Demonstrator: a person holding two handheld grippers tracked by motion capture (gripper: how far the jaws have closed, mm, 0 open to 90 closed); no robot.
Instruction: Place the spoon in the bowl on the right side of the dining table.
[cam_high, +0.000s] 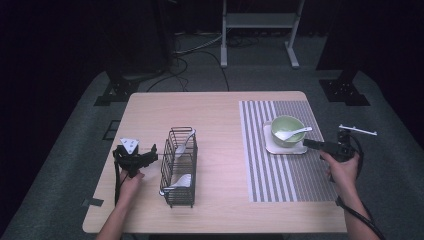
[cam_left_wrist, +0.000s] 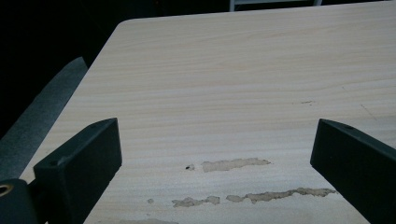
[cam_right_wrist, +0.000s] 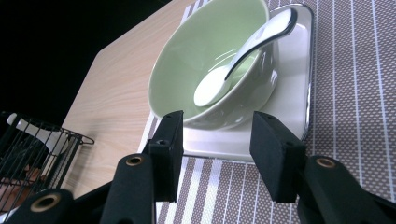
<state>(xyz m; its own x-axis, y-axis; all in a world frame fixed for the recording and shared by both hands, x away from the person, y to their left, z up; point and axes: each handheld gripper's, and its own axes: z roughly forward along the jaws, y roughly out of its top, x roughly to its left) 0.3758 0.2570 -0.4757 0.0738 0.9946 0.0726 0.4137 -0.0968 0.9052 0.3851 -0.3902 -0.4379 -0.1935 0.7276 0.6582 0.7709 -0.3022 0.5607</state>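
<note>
1. Table (cam_high: 215, 150) of pale wood grain carries the whole setup in the high view. The green bowl (cam_high: 287, 131) sits at about 2 o'clock from the table's middle, on a white square plate (cam_high: 270, 145) over a grey striped placemat (cam_high: 280, 175), with a white spoon (cam_high: 292, 133) resting in it. The right gripper (cam_high: 312, 144) lies just at the plate's 3 o'clock edge. A black wire basket (cam_high: 179, 167) at 9 o'clock holds two more spoons, and the left gripper (cam_high: 150, 156) waits just beside it.

2. Left gripper view: its jaws stand spread wide over bare, scuffed wood, nothing between them.

3. Right gripper view: the jaws are parted with nothing pinched, just short of the plate's near edge. The glossy ceramic bowl (cam_right_wrist: 210, 60) is round and smooth; the spoon (cam_right_wrist: 243, 51) leans its handle on the rim at 1 o'clock.

4. Judgement: the spoon looks placed. Back the gripper straight out, level, so neither jaw clips the slick plate.
</note>
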